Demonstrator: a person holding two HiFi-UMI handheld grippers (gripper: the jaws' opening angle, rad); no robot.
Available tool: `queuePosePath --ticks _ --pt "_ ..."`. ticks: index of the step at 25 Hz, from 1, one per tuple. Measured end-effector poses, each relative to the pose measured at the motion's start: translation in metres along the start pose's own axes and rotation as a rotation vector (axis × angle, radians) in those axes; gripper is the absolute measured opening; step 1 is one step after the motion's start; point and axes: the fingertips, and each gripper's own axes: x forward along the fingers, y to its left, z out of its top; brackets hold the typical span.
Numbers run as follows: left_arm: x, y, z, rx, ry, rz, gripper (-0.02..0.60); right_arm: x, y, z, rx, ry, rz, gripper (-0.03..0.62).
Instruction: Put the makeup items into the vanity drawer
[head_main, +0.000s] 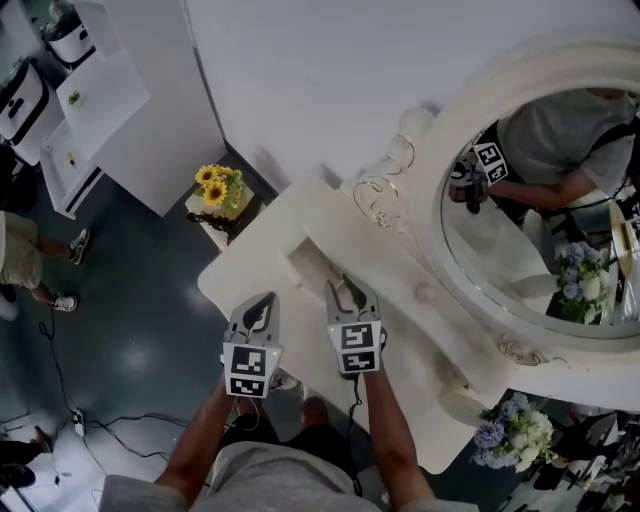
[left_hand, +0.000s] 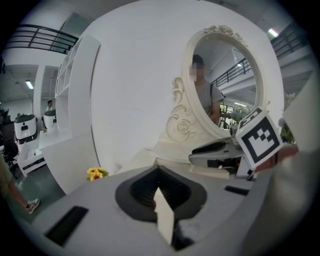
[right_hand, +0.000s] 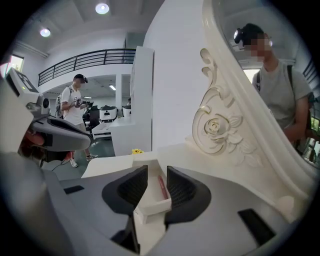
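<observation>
The cream vanity table (head_main: 255, 255) has its small drawer (head_main: 312, 262) pulled out. In the right gripper view the drawer (right_hand: 150, 207) lies just beyond the jaws, and a thin red pencil-like makeup item (right_hand: 162, 186) rests inside it. My right gripper (head_main: 350, 297) (right_hand: 157, 180) hovers over the drawer's near end, open, with nothing between its pads. My left gripper (head_main: 262, 308) (left_hand: 159, 192) hangs beside it over the table's front left. Its jaws stand a narrow gap apart, and only pale furniture shows through. No other makeup item is in view.
A large oval mirror (head_main: 530, 200) with a carved frame (right_hand: 220, 127) stands at the table's back right. Sunflowers (head_main: 218, 188) sit on a low stand to the left, blue flowers (head_main: 510, 435) at the right. White shelving (head_main: 100, 100) and a bystander's legs (head_main: 40, 260) are further left.
</observation>
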Motion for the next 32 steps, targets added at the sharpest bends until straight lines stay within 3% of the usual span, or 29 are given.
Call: queuePosePath --ticks 7,14,23,27,32 --pt "-0.011 -0.035 0.039 0.06 -0.058 -0.09 0.0 -0.061 -0.017 0.023 0.048 -0.083 -0.108 0.127" --pt "-0.017 -0.095 0.073 0.14 -0.115 -0.242 0.0 -0.144 -0.055 0.031 0.125 -0.178 -0.297 0.11" --pt "-0.03 -0.184 0.097 0.259 -0.175 -0.478 0.0 -0.257 -0.087 -0.001 0.229 -0.239 -0.604 0.049" --pt "-0.035 -0.211 0.095 0.291 -0.174 -0.548 0.0 -0.286 -0.089 -0.022 0.273 -0.242 -0.691 0.029" --pt "-0.035 -0.229 0.092 0.312 -0.169 -0.59 0.0 -0.301 -0.09 -0.037 0.292 -0.228 -0.729 0.021"
